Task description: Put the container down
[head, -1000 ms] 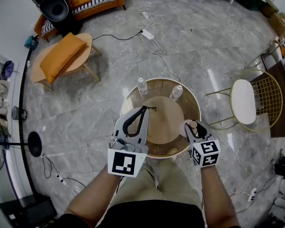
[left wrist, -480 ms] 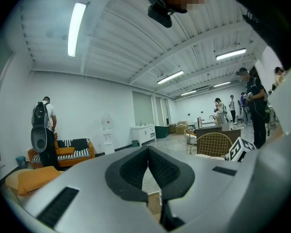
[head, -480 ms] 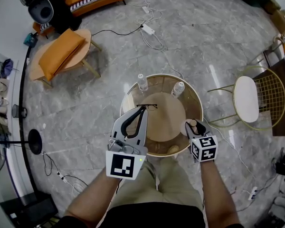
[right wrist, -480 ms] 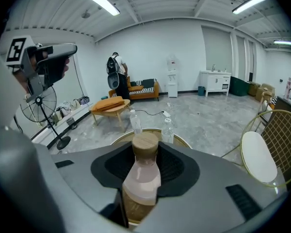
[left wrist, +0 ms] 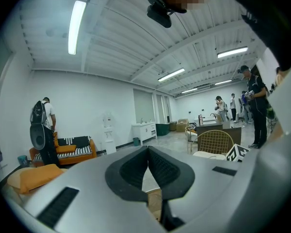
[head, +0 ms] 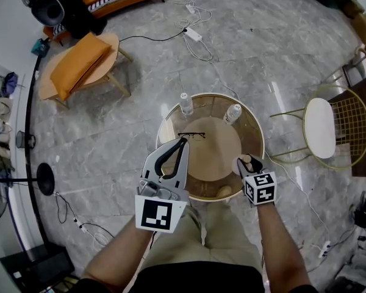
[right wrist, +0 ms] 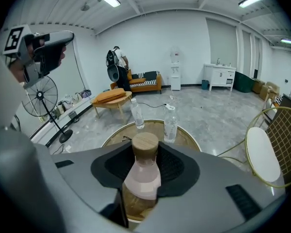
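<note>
The container, a pale pink jar with a wooden lid, stands upright between the jaws of my right gripper, which is shut on it. In the head view the right gripper holds the container over the near right edge of the round wooden table. My left gripper hovers over the table's near left edge. Its tips touch and nothing is between them. The left gripper view shows the left gripper pointing level across the room.
Two water bottles stand at the table's far side, and a pair of glasses lies near the middle. A small tan object sits at the near rim. A gold wire chair stands to the right, and cables run across the floor.
Both grippers have stayed almost in place over the table's near edge, and the right one still holds the container. The head view has shifted slightly.
</note>
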The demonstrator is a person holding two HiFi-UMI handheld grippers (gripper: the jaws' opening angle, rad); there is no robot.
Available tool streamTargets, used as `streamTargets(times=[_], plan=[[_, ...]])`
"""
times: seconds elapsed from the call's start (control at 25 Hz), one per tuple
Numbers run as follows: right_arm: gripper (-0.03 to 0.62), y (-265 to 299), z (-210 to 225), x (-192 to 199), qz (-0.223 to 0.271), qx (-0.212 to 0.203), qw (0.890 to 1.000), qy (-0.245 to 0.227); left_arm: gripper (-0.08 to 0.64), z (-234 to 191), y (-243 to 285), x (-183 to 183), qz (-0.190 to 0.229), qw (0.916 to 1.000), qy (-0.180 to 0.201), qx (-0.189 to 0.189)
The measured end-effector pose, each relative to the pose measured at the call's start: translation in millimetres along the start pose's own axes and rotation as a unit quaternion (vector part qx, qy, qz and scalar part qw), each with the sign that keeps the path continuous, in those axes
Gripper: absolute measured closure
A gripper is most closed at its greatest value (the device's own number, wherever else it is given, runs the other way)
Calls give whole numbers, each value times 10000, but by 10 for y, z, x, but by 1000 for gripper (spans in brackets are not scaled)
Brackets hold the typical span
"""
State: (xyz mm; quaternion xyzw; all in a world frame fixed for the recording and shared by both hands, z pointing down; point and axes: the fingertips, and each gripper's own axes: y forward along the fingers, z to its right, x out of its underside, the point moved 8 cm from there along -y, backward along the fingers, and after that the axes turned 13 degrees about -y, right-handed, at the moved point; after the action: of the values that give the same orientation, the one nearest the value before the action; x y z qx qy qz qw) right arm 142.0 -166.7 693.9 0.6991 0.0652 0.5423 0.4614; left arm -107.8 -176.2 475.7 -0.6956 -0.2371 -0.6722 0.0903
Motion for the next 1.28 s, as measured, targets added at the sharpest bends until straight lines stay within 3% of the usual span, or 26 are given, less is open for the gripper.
streamTargets(times=[0.4,1.28], plan=[[439,280,15,241,-351,-80,9993,-65,545,-15,15,122,-232,9993,258,127],[439,854,-10,622,-921,-373,9947,-276,545,-205,89,415,-387,9992,137,-19]])
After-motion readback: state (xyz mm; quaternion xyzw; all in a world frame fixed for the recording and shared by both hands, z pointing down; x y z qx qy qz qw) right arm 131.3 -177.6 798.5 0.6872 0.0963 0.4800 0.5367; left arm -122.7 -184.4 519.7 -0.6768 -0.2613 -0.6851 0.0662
